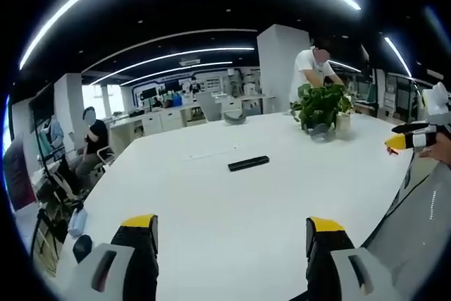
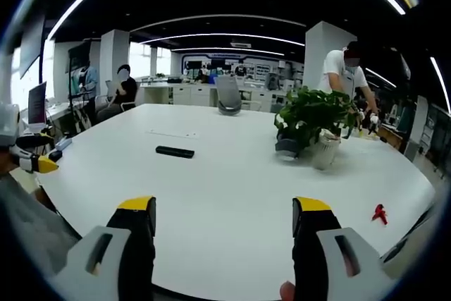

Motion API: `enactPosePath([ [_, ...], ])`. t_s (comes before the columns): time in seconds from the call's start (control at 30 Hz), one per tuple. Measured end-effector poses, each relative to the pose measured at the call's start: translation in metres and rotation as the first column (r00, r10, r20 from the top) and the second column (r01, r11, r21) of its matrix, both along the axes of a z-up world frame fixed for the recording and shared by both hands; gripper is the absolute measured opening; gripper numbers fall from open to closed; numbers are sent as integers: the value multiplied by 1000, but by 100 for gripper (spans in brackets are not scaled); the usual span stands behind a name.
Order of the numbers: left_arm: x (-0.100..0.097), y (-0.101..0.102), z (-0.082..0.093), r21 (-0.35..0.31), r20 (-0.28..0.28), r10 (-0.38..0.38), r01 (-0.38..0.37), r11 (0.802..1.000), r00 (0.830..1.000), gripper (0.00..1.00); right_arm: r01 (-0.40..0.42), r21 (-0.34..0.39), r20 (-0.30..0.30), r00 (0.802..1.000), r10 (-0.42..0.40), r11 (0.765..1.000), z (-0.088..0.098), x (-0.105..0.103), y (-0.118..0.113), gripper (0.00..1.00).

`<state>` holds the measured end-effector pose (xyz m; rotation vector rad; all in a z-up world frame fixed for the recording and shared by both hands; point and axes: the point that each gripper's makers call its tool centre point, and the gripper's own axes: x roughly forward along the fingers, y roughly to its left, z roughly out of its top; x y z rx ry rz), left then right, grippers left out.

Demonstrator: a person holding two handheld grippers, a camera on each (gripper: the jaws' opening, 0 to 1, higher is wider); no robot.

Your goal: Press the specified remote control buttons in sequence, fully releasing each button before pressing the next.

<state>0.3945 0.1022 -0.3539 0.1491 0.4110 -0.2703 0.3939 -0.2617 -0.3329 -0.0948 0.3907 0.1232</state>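
Both the left gripper point(image 1: 231, 244) and right gripper point(image 2: 223, 234) hung released, jaws spread, over the table's point(image 1: 232, 209) near edge, well apart from the remote control point(image 1: 248, 163) mid-table; no button pressed yet, judging so.

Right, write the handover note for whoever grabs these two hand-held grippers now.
Left hand-held gripper: open, holding nothing, raised above the near side of the white table.
Right hand-held gripper: open, holding nothing, also above the near side.
Remote control: black, lying flat mid-table, well ahead of both grippers, untouched by either.
Potted plant stands on the far side of the table, to the right of the remote; a small red object lies near the right edge.
Done: no sign of any press; both grippers are far from the remote.
Left: approach the remote and press the buttons in sequence, releasing fully between presses.
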Motion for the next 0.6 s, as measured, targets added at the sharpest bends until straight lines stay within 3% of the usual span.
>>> enactPosePath([
  [0.43,-1,0,-3,13,-23,2,-1,1000,1000,88,-3,-1,-7,1000,3,1000,0,-1,0,81],
  [0.6,-1,-4,0,-38,-27,-14,13,999,1000,86,-3,0,-7,1000,3,1000,-1,0,-1,81],
])
